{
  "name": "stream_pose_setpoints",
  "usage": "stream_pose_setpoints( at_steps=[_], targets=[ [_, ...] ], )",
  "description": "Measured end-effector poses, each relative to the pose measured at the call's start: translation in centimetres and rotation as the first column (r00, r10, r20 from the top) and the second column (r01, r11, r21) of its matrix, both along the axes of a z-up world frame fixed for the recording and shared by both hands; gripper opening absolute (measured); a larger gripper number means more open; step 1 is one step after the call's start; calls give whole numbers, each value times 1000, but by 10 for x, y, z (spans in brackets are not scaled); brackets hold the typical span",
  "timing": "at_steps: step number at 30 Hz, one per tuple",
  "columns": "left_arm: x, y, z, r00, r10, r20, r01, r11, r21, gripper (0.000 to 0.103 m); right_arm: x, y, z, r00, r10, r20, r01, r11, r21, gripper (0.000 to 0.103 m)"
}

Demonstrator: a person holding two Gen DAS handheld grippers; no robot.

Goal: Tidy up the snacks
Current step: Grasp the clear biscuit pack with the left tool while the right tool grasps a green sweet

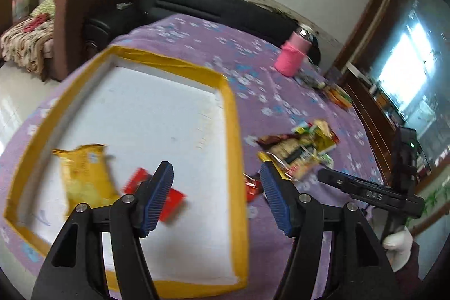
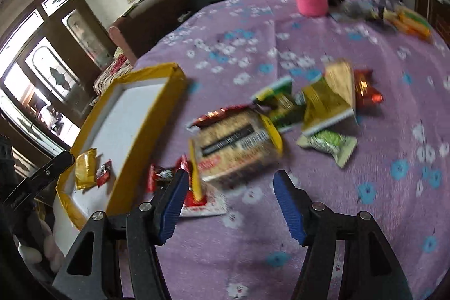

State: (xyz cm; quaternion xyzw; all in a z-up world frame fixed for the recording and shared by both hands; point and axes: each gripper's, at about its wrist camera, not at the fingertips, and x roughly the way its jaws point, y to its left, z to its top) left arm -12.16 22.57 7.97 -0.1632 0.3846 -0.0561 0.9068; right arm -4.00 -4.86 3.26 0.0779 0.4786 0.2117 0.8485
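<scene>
My right tongs [image 2: 229, 204] gape empty, the cracker pack [image 2: 236, 148] just ahead; my left tongs [image 1: 216, 198] gape over the tray [image 1: 233, 114].

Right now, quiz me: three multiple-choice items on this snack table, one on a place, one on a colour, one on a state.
1. Where does the yellow snack bag lie?
A. inside the tray
B. on the sofa
C. beside the bottle

2. What colour is the tray rim?
A. green
B. yellow
C. black

3. How is the right hand-held gripper?
A. shut on a packet
B. out of view
C. open, holding nothing

Answers:
1 A, it rests on the tray's white floor.
2 B, a yellow border rings it.
3 C, its fingers stand apart above the purple tablecloth.
</scene>
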Motion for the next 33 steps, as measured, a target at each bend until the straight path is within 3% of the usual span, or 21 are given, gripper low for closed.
stream_pose_setpoints(
  at_steps=[7, 11, 16, 19, 23, 24, 27, 29, 31, 33],
  targets=[
    [10, -34, 2, 999, -46, -22, 47, 998, 50, 64, 29, 8, -14, 991, -108, -73, 113, 992, 56, 67],
    [18, -38, 4, 999, -43, -21, 44, 997, 66, 64, 47, 32, -15, 985, -163, -47, 162, 986, -38, 75],
    [32, -42, 0, 998, -57, -34, 59, 996, 66, 64, 52, 59, -24, 990, -143, -7, 140, 976, -164, 80],
    [46, -48, 0, 995, -85, -45, 89, 993, 77, 64, 50, 53, -22, 992, -126, 10, 126, 979, -162, 67],
    [77, -68, -4, 984, -155, -84, 161, 984, 79, 64, 45, 33, -16, 995, -94, 12, 95, 984, -150, 18],
    [85, -75, -6, 981, -172, -93, 180, 980, 86, 64, 42, 27, -15, 996, -93, 12, 94, 982, -161, 13],
    [118, -99, -19, 965, -209, -157, 236, 955, 180, 64, 38, 9, -19, 993, -112, -19, 107, 975, -195, 15],
    [143, -109, -30, 952, -219, -216, 265, 939, 219, 64, 36, -7, -26, 989, -134, -62, 123, 980, -155, 16],
    [159, -115, -39, 937, -220, -272, 284, 933, 223, 60, 32, -22, -26, 990, -126, -65, 120, 989, -80, 22],
    [155, -123, -34, 929, -266, -255, 321, 924, 206, 58, 30, -31, -25, 989, -126, -71, 124, 992, -32, 31]
  ],
)
